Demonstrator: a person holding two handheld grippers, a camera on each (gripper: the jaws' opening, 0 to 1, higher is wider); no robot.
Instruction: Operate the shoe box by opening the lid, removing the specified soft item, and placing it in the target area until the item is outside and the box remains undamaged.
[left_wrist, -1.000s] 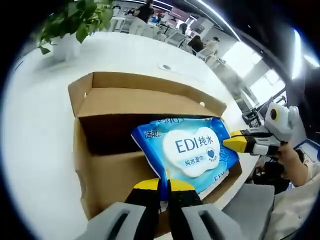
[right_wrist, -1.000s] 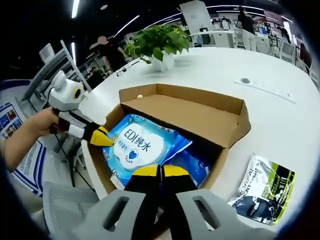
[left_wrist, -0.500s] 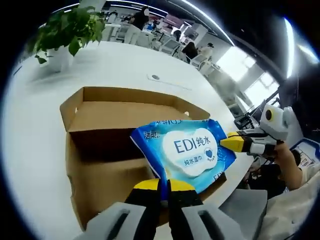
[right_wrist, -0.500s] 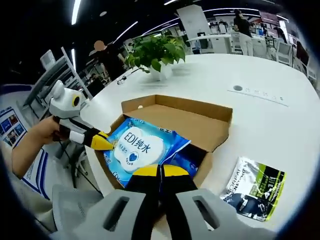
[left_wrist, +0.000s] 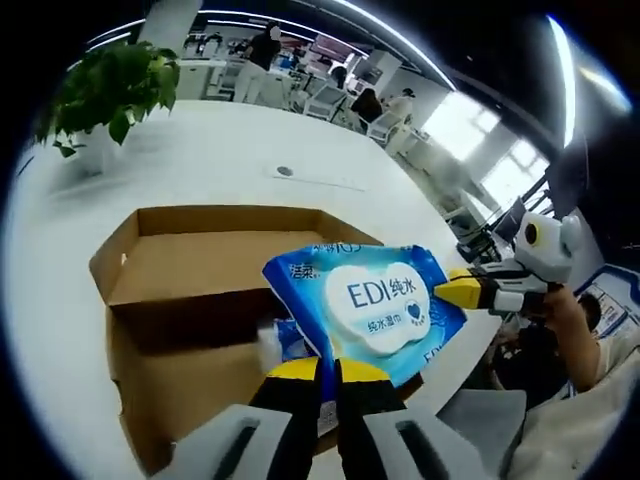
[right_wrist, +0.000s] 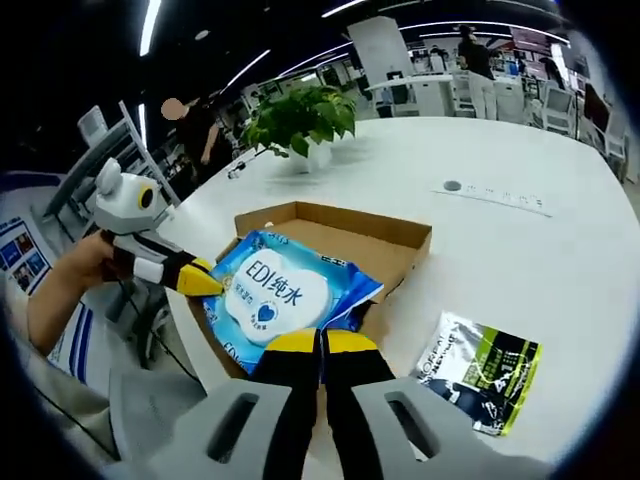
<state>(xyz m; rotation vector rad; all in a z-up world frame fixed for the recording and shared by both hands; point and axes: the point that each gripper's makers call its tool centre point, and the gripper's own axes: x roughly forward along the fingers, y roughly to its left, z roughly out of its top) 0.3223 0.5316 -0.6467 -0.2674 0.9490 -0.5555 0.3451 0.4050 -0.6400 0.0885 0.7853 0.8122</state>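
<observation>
A blue wet-wipes pack (left_wrist: 375, 300) with a white label hangs above the open cardboard shoe box (left_wrist: 190, 265), held at two edges. My left gripper (left_wrist: 327, 371) is shut on the pack's near edge. My right gripper (left_wrist: 458, 292) pinches its right edge. In the right gripper view the pack (right_wrist: 265, 295) hovers over the box (right_wrist: 395, 240); my right gripper (right_wrist: 322, 342) is shut on its near edge and my left gripper (right_wrist: 203, 284), held by a hand, grips its left edge. Another blue item (left_wrist: 290, 340) lies lower in the box.
A green-and-black packet (right_wrist: 480, 375) lies on the white table (right_wrist: 520, 260) right of the box. A potted plant (right_wrist: 297, 122) stands beyond the box, and it appears as the plant (left_wrist: 105, 85) at far left. People and desks fill the background.
Both grippers have lifted the blue pack higher, out of the box. The box looks smaller and lower in both views, and another item has come into sight inside it.
</observation>
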